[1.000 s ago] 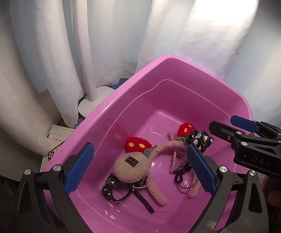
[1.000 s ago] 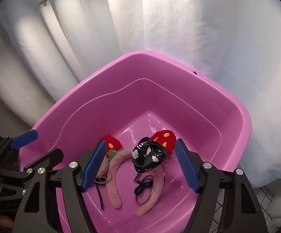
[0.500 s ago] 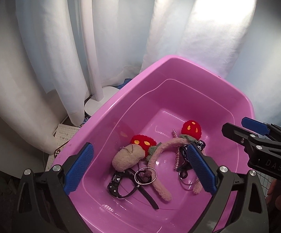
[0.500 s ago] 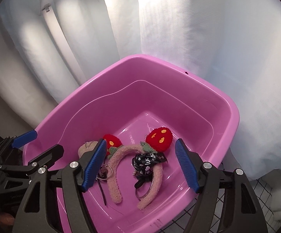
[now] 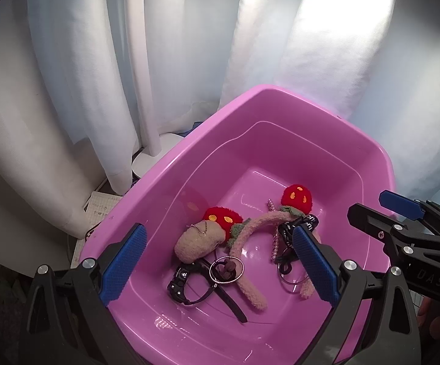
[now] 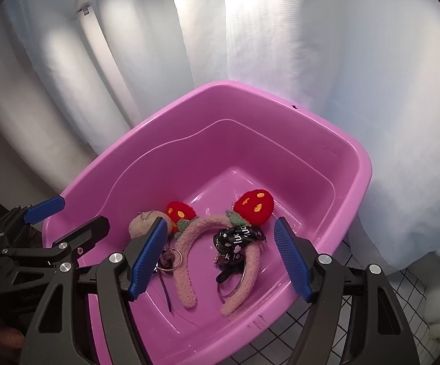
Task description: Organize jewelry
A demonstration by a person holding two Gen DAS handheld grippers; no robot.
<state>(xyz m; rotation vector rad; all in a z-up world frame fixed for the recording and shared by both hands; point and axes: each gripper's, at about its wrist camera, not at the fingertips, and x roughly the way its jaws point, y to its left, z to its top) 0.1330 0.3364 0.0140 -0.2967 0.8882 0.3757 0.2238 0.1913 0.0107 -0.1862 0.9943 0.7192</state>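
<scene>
You are hovering both the left claw [image 5: 216, 261] and right claw [image 6: 221, 258], open and empty, over the pink tub [image 5: 299, 106], where the plush headband [image 6: 195, 231], black watch [image 5: 180, 283] and rings are lying already gathered.

both the left gripper [image 5: 216, 261] and right gripper [image 6: 220, 258] hover, jaws wide apart.

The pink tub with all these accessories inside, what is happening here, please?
A person holds two grippers above the pink tub. The left gripper and the right gripper are both open and empty, hovering over the pile. In the tub lie a plush headband with red strawberries, a black printed ribbon, a black watch, metal rings and a bead strand. Nothing is gripped at this moment.
</scene>
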